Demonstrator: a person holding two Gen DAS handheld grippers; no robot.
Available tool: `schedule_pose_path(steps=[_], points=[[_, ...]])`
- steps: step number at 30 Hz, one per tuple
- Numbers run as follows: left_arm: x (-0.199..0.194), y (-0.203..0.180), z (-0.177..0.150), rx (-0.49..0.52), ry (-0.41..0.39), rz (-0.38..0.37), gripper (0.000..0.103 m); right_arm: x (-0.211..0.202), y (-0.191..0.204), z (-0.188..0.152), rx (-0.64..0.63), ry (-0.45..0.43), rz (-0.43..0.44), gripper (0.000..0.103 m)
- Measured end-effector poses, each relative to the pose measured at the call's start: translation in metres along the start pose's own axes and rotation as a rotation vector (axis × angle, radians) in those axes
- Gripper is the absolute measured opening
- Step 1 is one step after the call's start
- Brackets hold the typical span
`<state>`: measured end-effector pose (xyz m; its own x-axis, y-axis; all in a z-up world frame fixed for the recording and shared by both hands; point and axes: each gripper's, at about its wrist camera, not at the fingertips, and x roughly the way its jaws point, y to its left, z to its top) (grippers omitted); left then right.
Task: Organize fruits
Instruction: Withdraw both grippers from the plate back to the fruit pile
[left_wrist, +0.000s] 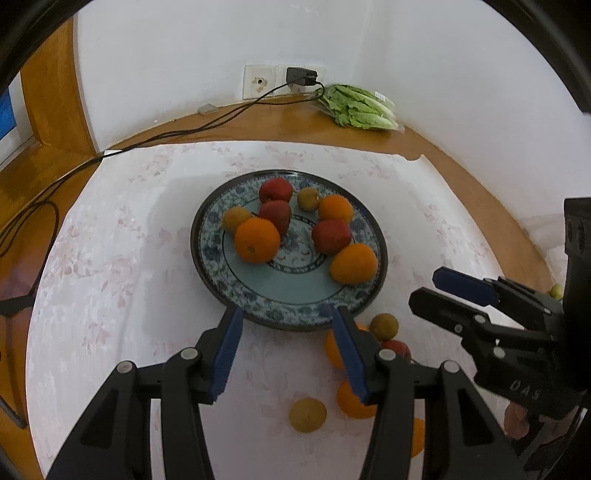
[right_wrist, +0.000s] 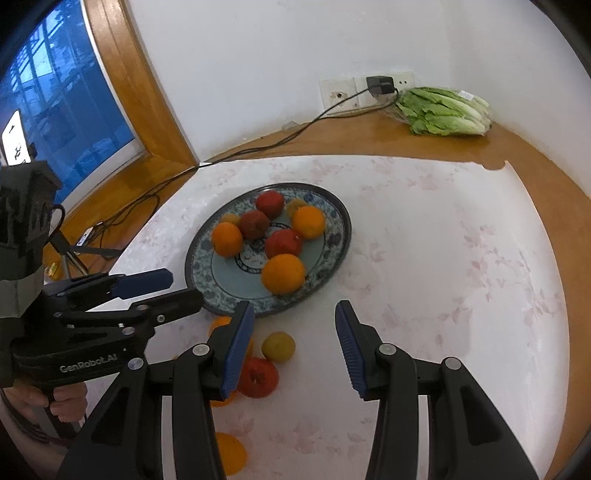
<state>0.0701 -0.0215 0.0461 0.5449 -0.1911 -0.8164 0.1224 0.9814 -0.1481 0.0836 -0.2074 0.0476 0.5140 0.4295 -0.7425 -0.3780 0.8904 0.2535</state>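
A wooden tabletop (right_wrist: 369, 142) carries a white floral cloth (right_wrist: 443, 258); at its far edge against the wall lies a bagged lettuce (right_wrist: 443, 110), next to a wall socket with a black charger (right_wrist: 380, 85) whose cable (left_wrist: 184, 131) trails off to the left. A blue patterned plate (left_wrist: 291, 295) sits mid-cloth and holds three oranges, three red fruits and two small yellow-brown fruits. Loose fruit lies on the cloth just in front of the plate: oranges (right_wrist: 229, 458), a red apple (right_wrist: 258, 376) and small yellowish fruits (left_wrist: 307, 414), partly hidden behind the claw fingers. The left claw (left_wrist: 288, 354) is spread with nothing between its pads, poised above the plate's near rim. The right claw (right_wrist: 295, 350) is likewise spread and empty, above bare cloth to the right of the loose fruit. The fruits are round, with no clear long axis; the apple's stem dimple faces upward.
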Motion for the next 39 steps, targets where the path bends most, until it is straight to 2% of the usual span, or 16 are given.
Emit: schedule_pose_path(steps=[6,19,30,39], points=[[-0.004,0.000,-0.011,-0.002,0.011,-0.002,0.054,-0.001,-0.009,-0.009,0.024,0.021,-0.010,0.047],[-0.005,0.001,-0.035,-0.010,0.049,-0.006,0.054,-0.005,-0.012,-0.032,0.060,0.060,0.035,0.047],[-0.007,-0.006,-0.048,0.028,0.051,-0.008,0.054,-0.017,-0.005,-0.042,0.037,0.062,0.040,0.047],[-0.005,-0.005,-0.055,0.022,0.060,-0.051,0.041,-0.023,0.000,-0.050,0.023,0.069,0.035,0.047]])
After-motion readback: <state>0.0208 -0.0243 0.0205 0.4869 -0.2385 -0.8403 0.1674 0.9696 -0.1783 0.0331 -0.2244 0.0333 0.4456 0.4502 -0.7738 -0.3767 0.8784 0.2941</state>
